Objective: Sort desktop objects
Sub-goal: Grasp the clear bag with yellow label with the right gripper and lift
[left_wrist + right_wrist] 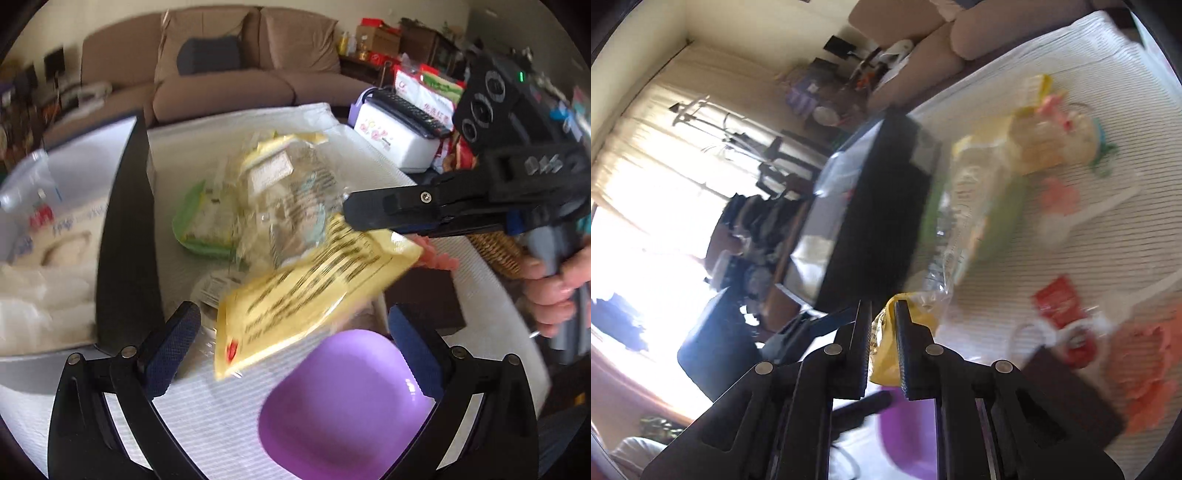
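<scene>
My right gripper (882, 310) is shut on a yellow snack packet (882, 343) and holds it in the air; in the left wrist view the right gripper (347, 212) comes in from the right with the yellow packet (306, 299) hanging over the table. My left gripper (291, 325) is open and empty, just above a purple bowl (343, 402). Clear plastic snack bags (291, 192) lie in a heap on the white tablecloth (207, 417), over a green dish (199, 229).
A black storage box (125, 236) holding a tissue pack and plastic bags stands at the left. A white-and-purple box with a remote (399, 129) and a wicker basket (495, 251) stand at the right. Red and orange packets (1060, 299) lie on the cloth. A sofa (221, 74) is behind.
</scene>
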Available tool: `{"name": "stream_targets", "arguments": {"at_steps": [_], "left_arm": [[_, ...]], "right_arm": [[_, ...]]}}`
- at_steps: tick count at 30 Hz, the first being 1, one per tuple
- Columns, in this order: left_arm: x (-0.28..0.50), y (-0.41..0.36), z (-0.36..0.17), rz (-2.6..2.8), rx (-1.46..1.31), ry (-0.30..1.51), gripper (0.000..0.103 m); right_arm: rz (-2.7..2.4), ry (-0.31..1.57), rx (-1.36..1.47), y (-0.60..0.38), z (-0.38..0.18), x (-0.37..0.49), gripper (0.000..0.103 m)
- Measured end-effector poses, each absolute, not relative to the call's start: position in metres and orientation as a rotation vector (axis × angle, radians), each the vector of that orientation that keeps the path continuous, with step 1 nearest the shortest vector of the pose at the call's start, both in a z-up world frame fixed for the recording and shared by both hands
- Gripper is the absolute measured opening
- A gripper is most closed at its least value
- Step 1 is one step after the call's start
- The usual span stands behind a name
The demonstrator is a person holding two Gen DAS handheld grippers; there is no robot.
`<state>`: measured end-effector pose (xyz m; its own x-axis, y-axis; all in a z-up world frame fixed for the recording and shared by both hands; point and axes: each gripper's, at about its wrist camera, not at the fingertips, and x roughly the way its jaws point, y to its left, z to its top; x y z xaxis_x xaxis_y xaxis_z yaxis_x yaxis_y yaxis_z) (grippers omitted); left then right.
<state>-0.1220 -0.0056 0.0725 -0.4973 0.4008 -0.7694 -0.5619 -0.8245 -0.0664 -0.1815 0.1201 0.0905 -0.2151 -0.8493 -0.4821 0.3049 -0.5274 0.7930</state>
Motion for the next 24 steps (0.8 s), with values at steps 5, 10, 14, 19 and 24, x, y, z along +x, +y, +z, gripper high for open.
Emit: {"name": "stream_targets", "arguments": {"at_steps": [5,10,14,19,24], "left_arm": [[-0.128,-0.01,0.061,2.264,-1.16,0.197,0.094],[-0.133,-0.01,0.062,2.246,-1.187,0.131,0.068],[-0.127,-0.006,0.07,2.248,-1.155,0.144,0.05],[-0.123,-0.011,0.078,2.262,-1.149,0.146,0.05],[-0.126,-0.018,0.079,2.258,-1.175,0.138,0.052]], "right_arm": [[-1.748,-0.655,1.229,0.077,0.112,-0.175,0.015],[-1.941,-0.604,1.171,0.092,0.13,-0.185,0.03],[-2.276,-0.516,1.162,0.133,0.13,-0.197,0.073],[-2.202,-0.683,1.306,0.15,0.084,-0.228,0.073],[-2.042,-0.74,1.408,0.127,0.053,-0.249,0.042]]}}
